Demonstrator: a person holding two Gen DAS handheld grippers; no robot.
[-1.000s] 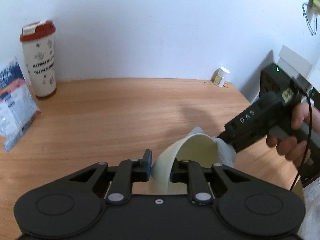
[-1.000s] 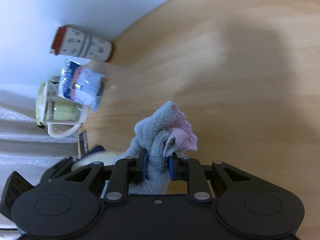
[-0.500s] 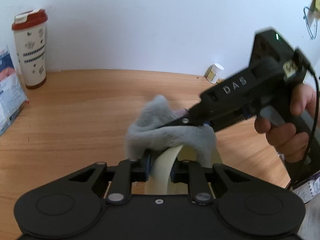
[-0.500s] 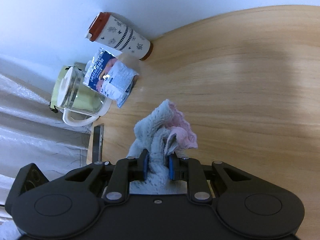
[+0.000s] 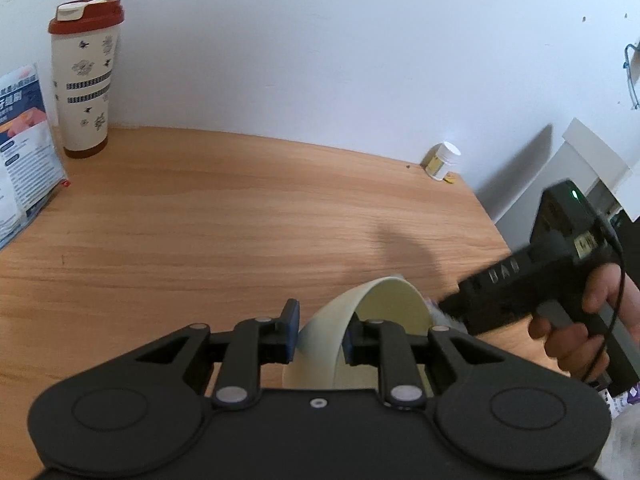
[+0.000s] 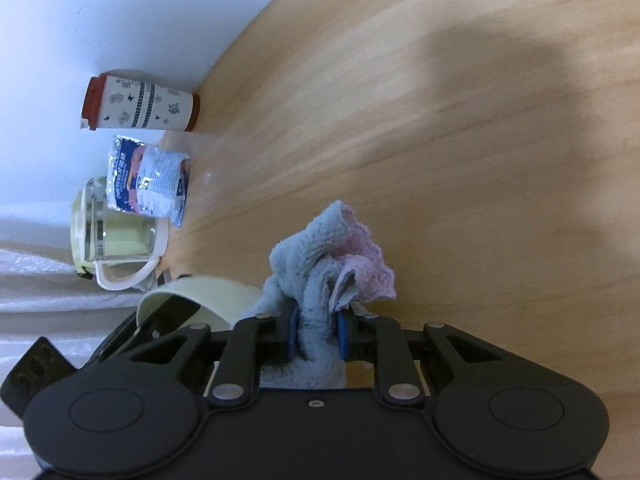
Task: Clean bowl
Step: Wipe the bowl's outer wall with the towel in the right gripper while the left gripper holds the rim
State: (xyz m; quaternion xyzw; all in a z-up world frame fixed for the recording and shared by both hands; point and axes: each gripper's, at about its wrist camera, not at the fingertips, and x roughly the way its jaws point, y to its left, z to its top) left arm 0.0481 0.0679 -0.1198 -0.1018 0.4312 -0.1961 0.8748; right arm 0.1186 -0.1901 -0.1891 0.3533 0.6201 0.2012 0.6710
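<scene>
Bowl [image 5: 360,316], tilted at lower centre, has its wall clamped in the left gripper [image 5: 320,330] jaws, while the right gripper [image 6: 317,334] jaws clench a cloth [image 6: 320,264].

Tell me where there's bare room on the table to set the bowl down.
The widest bare patch of the wooden table lies between the red-lidded patterned tumbler and the small white-capped bottle, ahead of the cream bowl. It is crowded at the left edge: the tumbler, the blue-and-white foil packet and the clear glass jug stand close together.
</scene>
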